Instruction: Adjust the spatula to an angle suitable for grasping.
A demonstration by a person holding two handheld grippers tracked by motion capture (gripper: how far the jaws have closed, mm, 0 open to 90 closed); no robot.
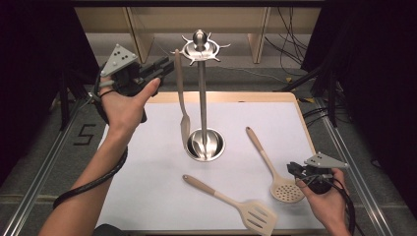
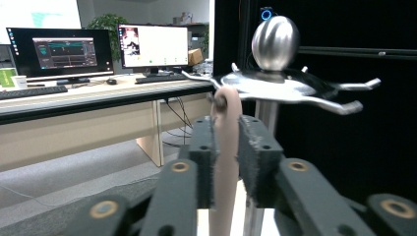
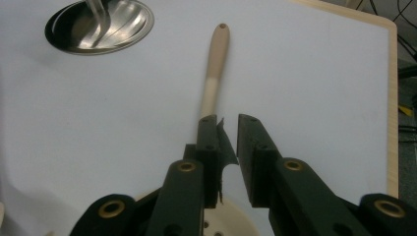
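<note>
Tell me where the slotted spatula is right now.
In the high view the slotted spatula lies flat at the near edge of the white table, in front of the steel stand's base, left of the skimmer spoon.

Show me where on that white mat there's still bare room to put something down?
The mat's left half, beside the stand's base, is bare, as is the far right corner. The near right is crowded: slotted turner, skimmer spoon and the right gripper.
</note>
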